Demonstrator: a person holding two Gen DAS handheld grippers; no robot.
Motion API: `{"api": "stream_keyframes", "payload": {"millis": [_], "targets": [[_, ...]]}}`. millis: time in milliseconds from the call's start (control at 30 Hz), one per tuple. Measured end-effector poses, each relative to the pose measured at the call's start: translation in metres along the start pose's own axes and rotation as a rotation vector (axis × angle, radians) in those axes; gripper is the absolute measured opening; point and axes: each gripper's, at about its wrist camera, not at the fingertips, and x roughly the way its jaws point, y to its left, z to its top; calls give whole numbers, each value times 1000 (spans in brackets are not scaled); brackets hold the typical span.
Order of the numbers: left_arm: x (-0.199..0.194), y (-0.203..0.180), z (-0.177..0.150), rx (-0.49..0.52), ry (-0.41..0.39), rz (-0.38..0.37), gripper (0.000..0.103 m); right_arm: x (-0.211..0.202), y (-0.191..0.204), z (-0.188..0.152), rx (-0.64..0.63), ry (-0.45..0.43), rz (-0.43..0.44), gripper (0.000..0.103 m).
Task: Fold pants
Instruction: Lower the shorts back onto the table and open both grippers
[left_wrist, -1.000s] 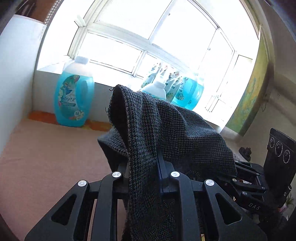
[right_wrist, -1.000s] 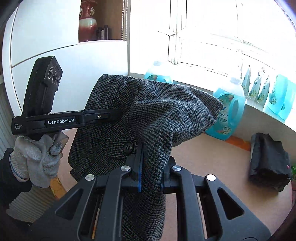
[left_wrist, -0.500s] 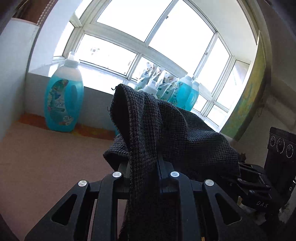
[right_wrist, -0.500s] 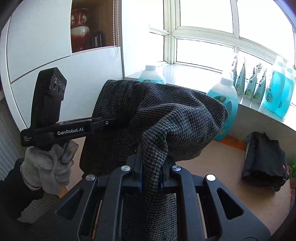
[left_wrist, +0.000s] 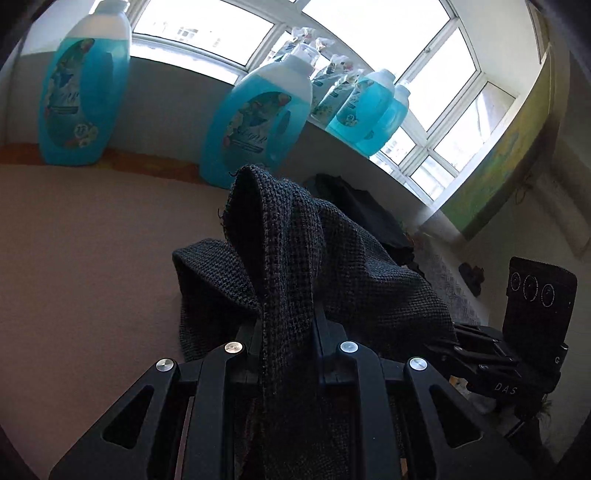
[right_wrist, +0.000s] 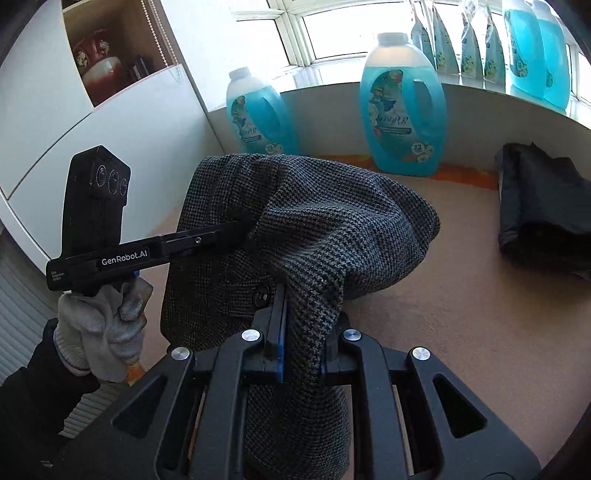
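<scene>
The dark grey checked pants (left_wrist: 295, 266) hang bunched between both grippers above the tan table (left_wrist: 85, 258). My left gripper (left_wrist: 286, 325) is shut on a fold of the pants; cloth drapes over its fingers and hides the tips. My right gripper (right_wrist: 301, 314) is shut on another fold of the pants (right_wrist: 314, 236), near a dark button (right_wrist: 261, 295). In the right wrist view the left gripper (right_wrist: 236, 230) comes in from the left, held by a gloved hand (right_wrist: 99, 325), clamped on the cloth. In the left wrist view the right gripper's body (left_wrist: 517, 354) shows at right.
Blue detergent bottles (right_wrist: 402, 114) stand along the table's back edge and on the windowsill (left_wrist: 369, 110). A folded dark garment (right_wrist: 543, 206) lies at the back right of the table. A white cabinet (right_wrist: 74, 122) stands at left.
Both grippers have tipped and moved forward and down with the pants; the bottles and table now fill more of both views. Both stay shut on the cloth.
</scene>
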Motion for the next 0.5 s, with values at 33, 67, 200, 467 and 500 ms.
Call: {"api": "stream_keyframes", "payload": {"millis": [33, 67, 200, 467, 500], "targets": [[15, -6, -3, 0, 23, -11, 16, 2, -18, -6, 32, 15, -5, 13], [29, -11, -4, 0, 42, -20, 16, 4, -35, -10, 60, 26, 0, 13], [65, -22, -7, -10, 100, -17, 16, 16, -75, -24, 105, 53, 27, 13], [47, -14, -7, -4, 129, 99, 37, 24, -83, -24, 58, 95, 38, 29], [42, -11, -9, -13, 127, 114, 42, 24, -85, -24, 61, 97, 37, 38]]}}
